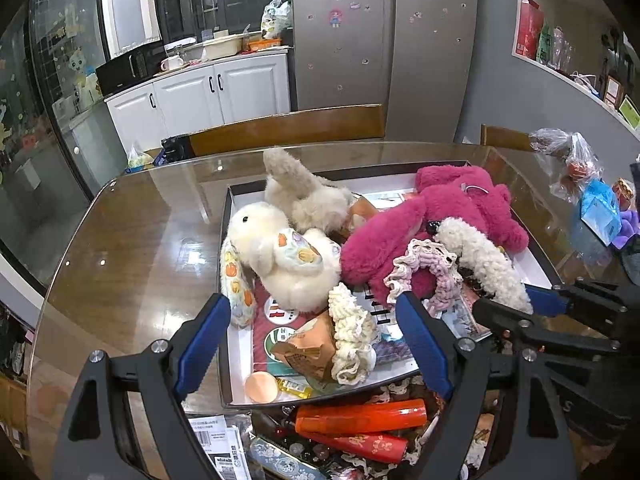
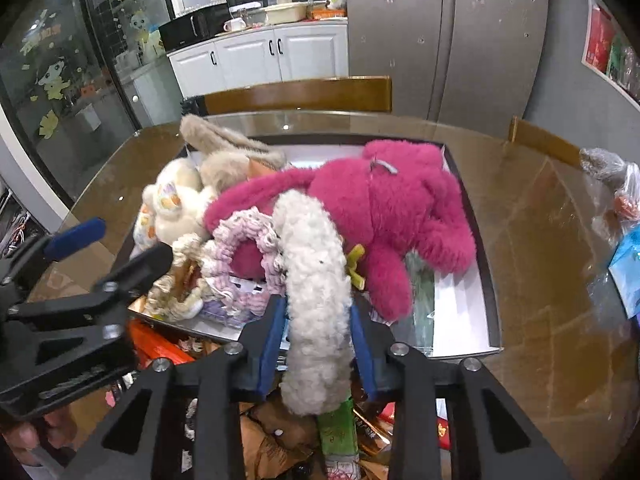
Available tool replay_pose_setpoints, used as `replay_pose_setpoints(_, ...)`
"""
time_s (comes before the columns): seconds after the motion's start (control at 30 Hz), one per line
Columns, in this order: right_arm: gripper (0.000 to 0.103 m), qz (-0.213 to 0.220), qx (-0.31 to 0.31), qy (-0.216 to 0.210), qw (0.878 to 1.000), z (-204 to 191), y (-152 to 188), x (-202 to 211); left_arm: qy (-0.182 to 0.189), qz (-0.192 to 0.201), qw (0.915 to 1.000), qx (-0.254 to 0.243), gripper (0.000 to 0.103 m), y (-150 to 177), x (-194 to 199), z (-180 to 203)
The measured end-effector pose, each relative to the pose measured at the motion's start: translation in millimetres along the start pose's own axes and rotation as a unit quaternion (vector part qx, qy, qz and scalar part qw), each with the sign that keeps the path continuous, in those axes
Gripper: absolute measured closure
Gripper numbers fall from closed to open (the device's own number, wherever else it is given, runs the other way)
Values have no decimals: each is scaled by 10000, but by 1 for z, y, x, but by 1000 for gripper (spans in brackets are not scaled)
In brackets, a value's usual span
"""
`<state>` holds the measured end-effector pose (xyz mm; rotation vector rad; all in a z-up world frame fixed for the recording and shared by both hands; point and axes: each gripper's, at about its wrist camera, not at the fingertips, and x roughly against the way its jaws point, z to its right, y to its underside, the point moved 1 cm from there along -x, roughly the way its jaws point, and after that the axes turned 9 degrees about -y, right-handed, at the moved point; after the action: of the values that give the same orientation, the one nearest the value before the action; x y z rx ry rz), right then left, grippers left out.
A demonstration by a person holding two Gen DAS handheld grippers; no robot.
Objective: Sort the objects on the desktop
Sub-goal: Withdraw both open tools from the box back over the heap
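A shallow white box with a dark rim (image 1: 225, 280) (image 2: 490, 280) sits on the table and holds plush toys. In it lie a white bunny (image 1: 280, 256) (image 2: 172, 196), a beige plush (image 1: 304, 196) (image 2: 224, 152) and a pink plush bear (image 1: 452, 216) (image 2: 384, 216). My right gripper (image 2: 318, 320) is shut on a fuzzy white headband (image 2: 316, 280) (image 1: 484, 256) held over the box's near edge. A pink crocheted scrunchie (image 1: 424, 272) (image 2: 240, 256) and a cream scrunchie (image 1: 352, 332) (image 2: 180, 280) lie beside it. My left gripper (image 1: 316, 344) is open and empty above the box's near end.
Red tubes (image 1: 360, 416), papers (image 1: 216, 440) and small clutter lie on the table in front of the box. Plastic bags and a blue packet (image 1: 596, 208) sit at the right. Wooden chair backs (image 1: 288, 128) stand behind the glass-topped table (image 1: 132, 248).
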<state>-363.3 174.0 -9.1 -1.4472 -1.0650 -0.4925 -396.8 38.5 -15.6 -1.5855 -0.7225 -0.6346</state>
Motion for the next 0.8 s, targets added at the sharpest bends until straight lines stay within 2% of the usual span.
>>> replay_pose_setpoints(0.37,71,-47,25,-73,10000,4,-7,-9,26,-55,9999,83,17,0,-3,-6)
replay_pose_setpoints(0.8,68,50,-25,-120,9999,31,-32,-25,-5,-103,9998,150,17,0,-6,-9)
